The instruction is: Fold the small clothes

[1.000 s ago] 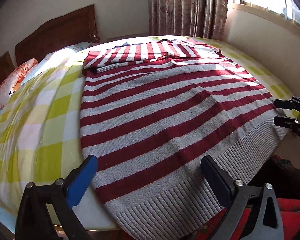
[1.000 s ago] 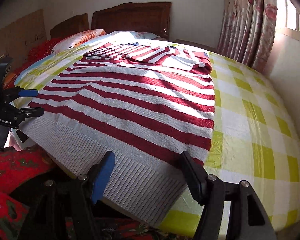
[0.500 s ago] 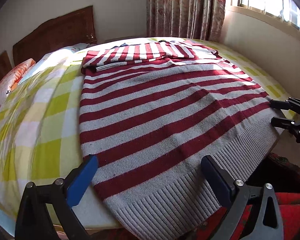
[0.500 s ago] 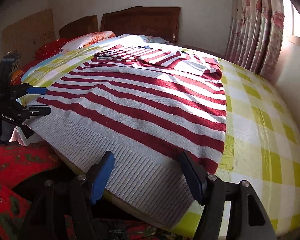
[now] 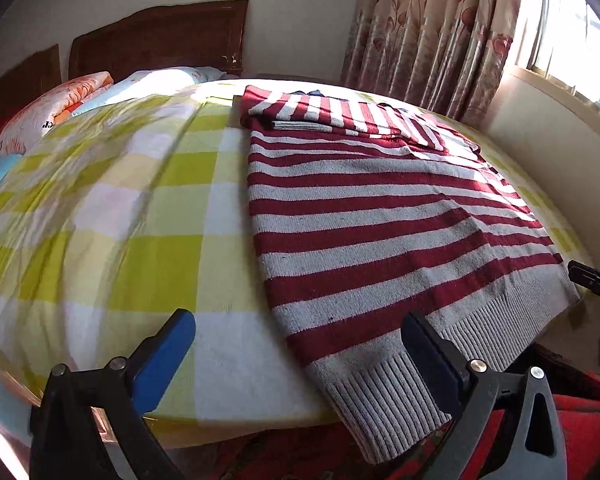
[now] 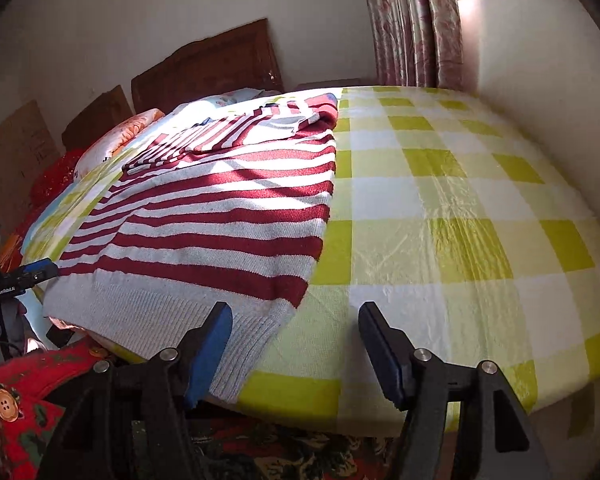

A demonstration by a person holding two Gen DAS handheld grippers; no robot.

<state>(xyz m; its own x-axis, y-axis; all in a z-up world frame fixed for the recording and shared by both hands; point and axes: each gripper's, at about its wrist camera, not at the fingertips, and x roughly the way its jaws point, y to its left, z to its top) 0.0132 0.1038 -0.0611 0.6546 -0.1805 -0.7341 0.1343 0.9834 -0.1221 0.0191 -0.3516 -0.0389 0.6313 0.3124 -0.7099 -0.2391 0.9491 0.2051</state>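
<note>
Checked bed [image 5: 160,208]: striped sweater [image 5: 380,220] flat; pillows [image 5: 60,100], probably, at headboard.

Very little here can be read. In the right wrist view, the left gripper [image 6: 28,276] at the edge of the bed carries a small white brand mark on its black body that looks like "GenRobot.AI", though it is tiny. In the left wrist view, the orange flowered pillow [image 5: 56,108] shows a few dark printed letters, too cut off to make out.

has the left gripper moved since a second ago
Yes. The left gripper has shifted left along the bed edge: it straddled the striped sweater hem before; now it straddles the sweater's left hem corner, mostly over the checked sheet.
</note>
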